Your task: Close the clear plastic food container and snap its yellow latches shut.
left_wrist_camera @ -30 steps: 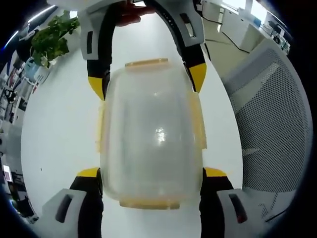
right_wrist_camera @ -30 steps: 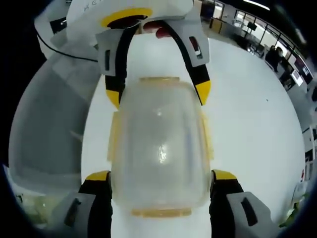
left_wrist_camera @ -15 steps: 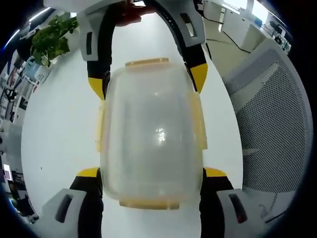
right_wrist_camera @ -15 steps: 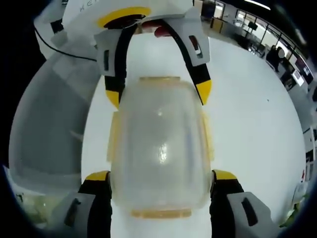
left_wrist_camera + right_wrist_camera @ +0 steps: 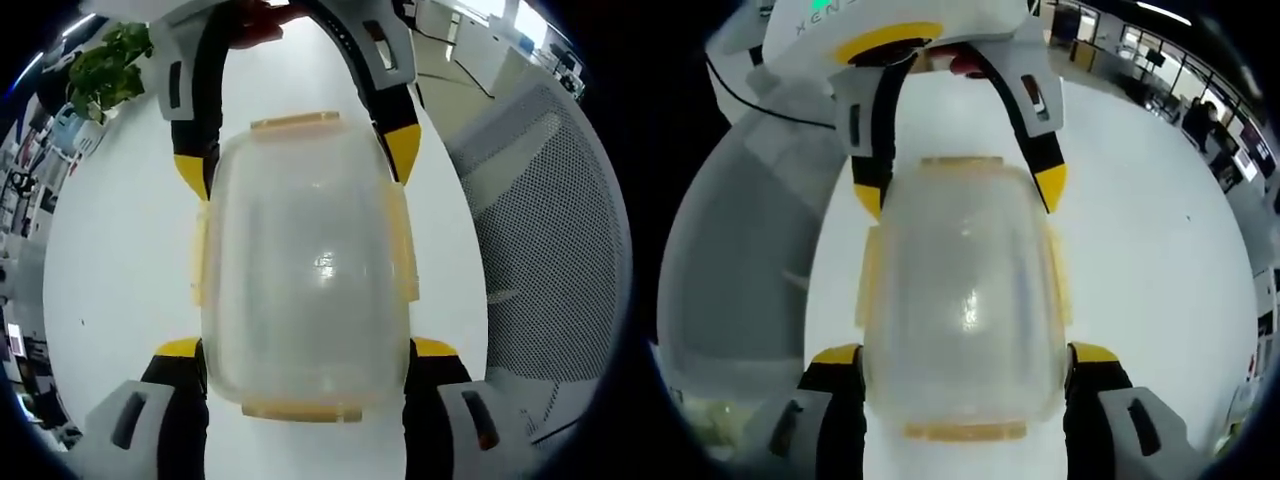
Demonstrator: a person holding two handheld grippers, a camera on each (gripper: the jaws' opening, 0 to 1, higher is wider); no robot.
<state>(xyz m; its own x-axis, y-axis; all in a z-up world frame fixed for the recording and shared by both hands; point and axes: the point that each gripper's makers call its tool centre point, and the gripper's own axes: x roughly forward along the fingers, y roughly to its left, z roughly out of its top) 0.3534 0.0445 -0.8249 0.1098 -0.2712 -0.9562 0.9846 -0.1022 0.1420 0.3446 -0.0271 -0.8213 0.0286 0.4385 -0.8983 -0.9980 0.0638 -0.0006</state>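
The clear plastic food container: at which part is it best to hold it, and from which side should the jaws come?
Probably by its two long side walls, coming in from a short end, as both grippers do now. The clear plastic food container is a rounded oblong, and the left gripper straddles it across its narrower width. The yellow latches on the short ends stay free for snapping. The right gripper straddles the opposite end.

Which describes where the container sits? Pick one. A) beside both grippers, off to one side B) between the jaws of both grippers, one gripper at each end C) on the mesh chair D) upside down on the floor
B: in the left gripper view the container lies on the white table with the left gripper straddling its near end and the right gripper its far end.
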